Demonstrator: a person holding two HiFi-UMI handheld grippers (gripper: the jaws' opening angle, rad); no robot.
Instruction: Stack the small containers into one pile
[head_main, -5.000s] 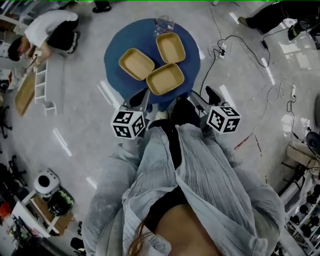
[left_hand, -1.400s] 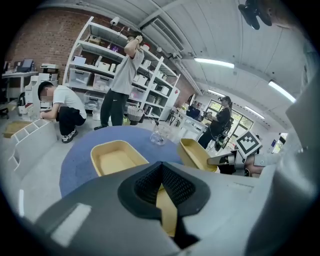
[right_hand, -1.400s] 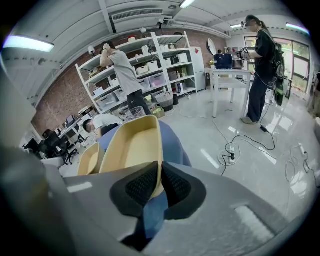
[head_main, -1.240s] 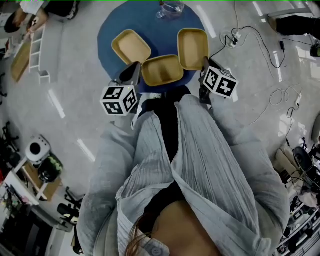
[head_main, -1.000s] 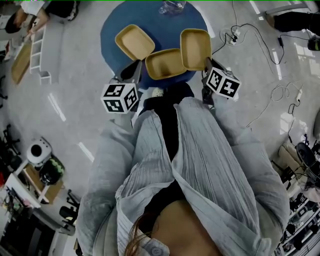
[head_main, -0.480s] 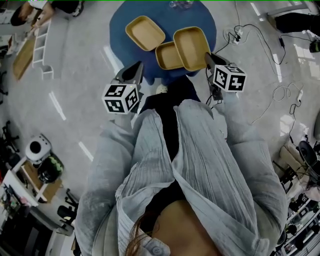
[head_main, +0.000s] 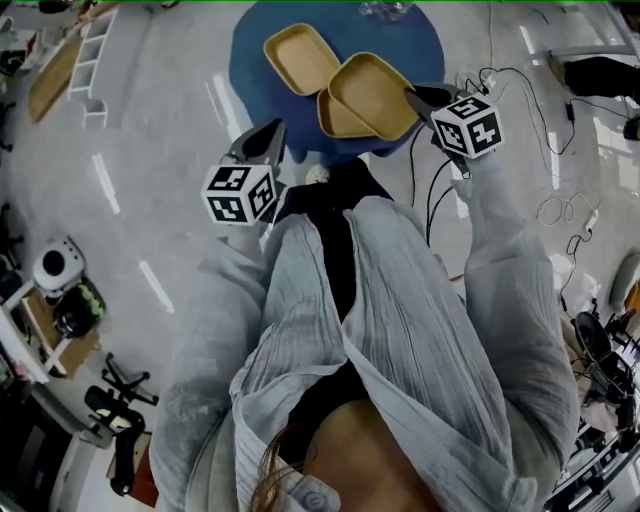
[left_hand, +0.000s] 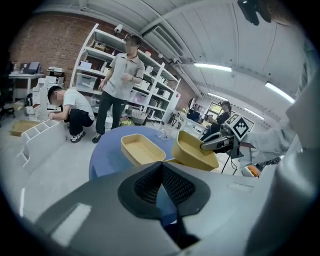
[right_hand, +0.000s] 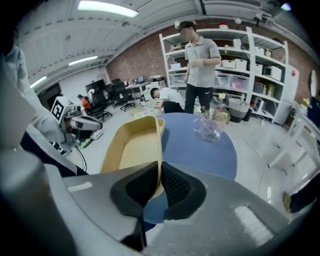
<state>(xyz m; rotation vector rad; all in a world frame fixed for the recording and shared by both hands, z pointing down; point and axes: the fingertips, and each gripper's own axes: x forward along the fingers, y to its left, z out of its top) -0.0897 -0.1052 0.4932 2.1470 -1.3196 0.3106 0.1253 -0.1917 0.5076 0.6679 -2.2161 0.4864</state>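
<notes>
Three shallow tan containers are over the round blue table (head_main: 258, 72). One container (head_main: 300, 58) rests at the far left. My right gripper (head_main: 412, 96) is shut on the rim of a second container (head_main: 372, 92), holding it tilted above the third container (head_main: 338, 118), which it partly hides. In the right gripper view the pads (right_hand: 172, 184) pinch the held container's (right_hand: 131, 146) side wall. My left gripper (head_main: 272, 135) hangs at the table's near edge, shut and empty; its view shows the resting container (left_hand: 142, 149) and the lifted one (left_hand: 194, 152).
A clear glass vessel (right_hand: 209, 127) stands on the table's far side. A person stands (right_hand: 200, 65) and another crouches (right_hand: 167, 100) behind the table, before white shelving. Cables (head_main: 560, 200) lie on the floor at right; a white rack (head_main: 95, 60) lies at left.
My right gripper has lifted the right container and carried it leftward, over the middle container. The left gripper has stayed near the table's edge.
</notes>
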